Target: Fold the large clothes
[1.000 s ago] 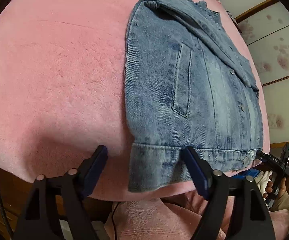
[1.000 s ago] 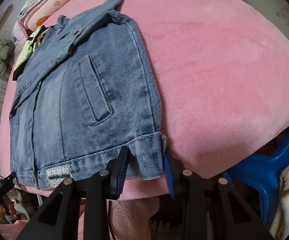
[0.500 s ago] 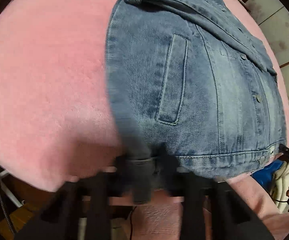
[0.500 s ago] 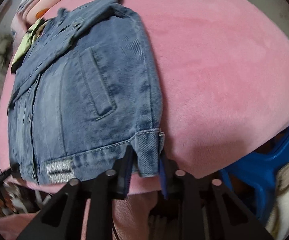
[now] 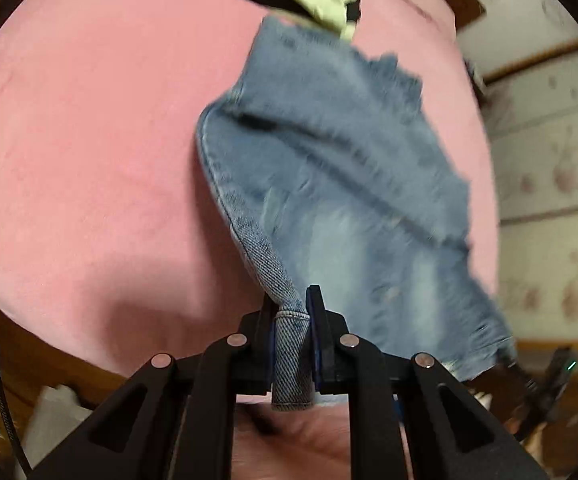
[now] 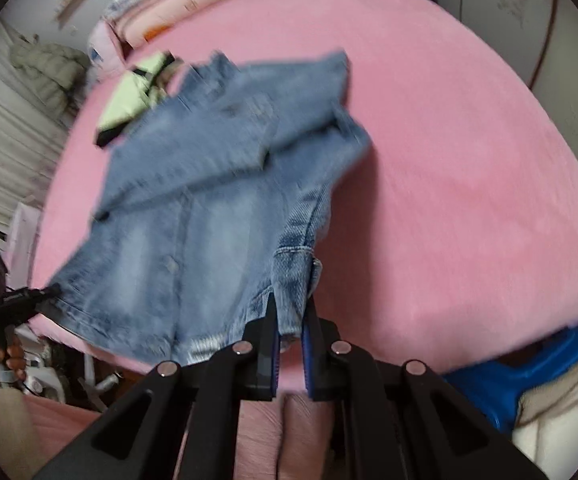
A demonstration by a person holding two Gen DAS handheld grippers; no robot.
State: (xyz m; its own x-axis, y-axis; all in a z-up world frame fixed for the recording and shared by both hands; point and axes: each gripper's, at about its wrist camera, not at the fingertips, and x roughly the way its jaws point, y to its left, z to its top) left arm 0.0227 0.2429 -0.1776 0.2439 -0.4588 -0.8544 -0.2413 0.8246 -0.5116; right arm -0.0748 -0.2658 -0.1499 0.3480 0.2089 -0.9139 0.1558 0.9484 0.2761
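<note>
Here, denim jacket [image 5: 341, 184] hem between both jaws, no legible writing

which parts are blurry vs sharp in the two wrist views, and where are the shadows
Left wrist view: the blue denim jacket is motion-smeared, while the left gripper and its clamped hem are crisp; a shadow darkens the pink plush bed cover beside the jacket. Right wrist view: jacket blurred, right gripper sharp, shadow right of the denim.

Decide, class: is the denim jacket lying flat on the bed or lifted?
Partly lifted. Both grippers clamp the denim jacket's hem corners, left gripper, right gripper; its collar end rests on the pink bed.
</note>
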